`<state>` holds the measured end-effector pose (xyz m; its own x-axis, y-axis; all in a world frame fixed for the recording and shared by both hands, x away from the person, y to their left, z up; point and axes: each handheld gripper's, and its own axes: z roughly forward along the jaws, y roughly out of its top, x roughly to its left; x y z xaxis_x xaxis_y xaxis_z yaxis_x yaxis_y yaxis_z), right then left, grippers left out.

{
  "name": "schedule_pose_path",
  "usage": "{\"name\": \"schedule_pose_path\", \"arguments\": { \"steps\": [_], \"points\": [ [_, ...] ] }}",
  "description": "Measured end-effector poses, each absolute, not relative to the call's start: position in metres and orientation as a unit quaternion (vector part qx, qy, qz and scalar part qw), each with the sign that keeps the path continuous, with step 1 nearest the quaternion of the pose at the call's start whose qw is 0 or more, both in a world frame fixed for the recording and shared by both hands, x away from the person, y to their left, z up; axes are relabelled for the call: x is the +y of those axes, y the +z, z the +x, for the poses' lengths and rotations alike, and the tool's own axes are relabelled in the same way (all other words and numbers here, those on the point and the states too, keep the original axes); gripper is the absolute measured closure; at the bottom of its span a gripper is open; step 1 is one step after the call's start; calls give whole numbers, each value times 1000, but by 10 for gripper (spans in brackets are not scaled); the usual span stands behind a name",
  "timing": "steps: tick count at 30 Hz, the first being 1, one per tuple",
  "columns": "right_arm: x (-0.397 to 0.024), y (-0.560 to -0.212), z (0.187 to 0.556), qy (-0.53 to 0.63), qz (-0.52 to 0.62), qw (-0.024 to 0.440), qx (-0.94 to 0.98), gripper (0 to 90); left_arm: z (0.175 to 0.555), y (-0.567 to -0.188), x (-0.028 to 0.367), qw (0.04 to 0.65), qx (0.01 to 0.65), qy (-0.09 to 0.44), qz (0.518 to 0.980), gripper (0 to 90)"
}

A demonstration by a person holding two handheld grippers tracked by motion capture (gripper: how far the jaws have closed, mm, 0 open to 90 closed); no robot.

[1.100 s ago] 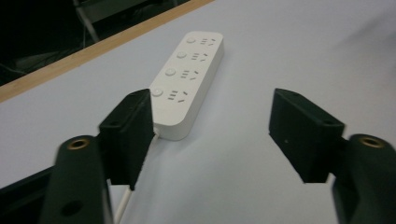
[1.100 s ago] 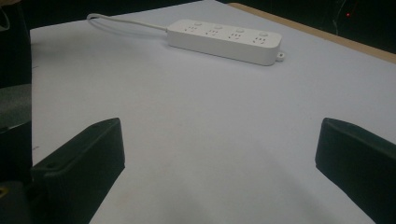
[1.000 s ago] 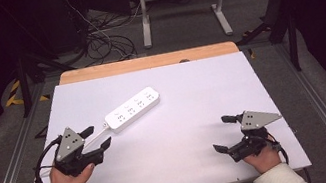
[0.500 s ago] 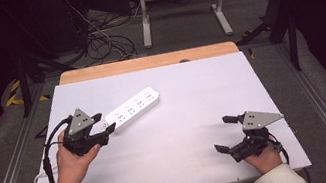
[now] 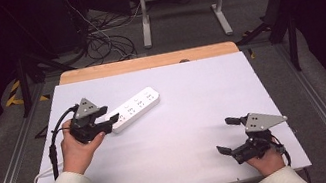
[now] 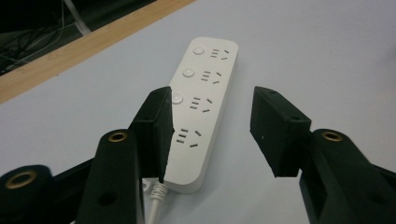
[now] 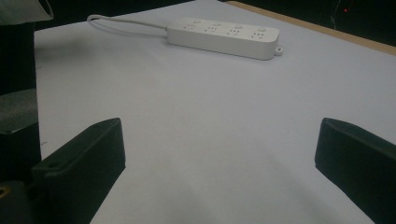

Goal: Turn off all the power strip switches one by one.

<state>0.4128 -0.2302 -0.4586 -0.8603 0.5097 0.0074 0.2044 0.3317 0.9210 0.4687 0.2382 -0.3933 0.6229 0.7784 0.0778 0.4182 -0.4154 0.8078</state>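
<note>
At the near-left of the white table (image 5: pixel 187 97), the left claw (image 6: pixel 210 133) lines up over the cord end of a white power strip (image 6: pixel 201 107), seemingly to grip it across its width. Its jaws, just closing, stand half apart without pinching the strip. The right claw (image 5: pixel 232 135) rests wide open, empty, well apart.

power strip (image 6: pixel 205 107): smooth white plastic | table (image 5: pixel 198 131): matt white, wooden edge | claws: matt black
</note>
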Motion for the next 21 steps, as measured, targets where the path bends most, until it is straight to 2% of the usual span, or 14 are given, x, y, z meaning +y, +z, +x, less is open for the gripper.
{"name": "schedule_pose_path", "arguments": {
  "steps": [4, 10, 21],
  "points": [
    [-232, -458, 412, 534, 224, 144, 802, 22, 474, -396, 238, 392, 373, 225, 810, 597],
    [-229, -459, 413, 532, 222, 142, 805, 22, 482, -396, 240, 380, 391, 214, 811, 897],
    [-231, -459, 413, 533, 224, 144, 803, 22, 511, -398, 235, 376, 421, 171, 807, 900]
  ]
}}
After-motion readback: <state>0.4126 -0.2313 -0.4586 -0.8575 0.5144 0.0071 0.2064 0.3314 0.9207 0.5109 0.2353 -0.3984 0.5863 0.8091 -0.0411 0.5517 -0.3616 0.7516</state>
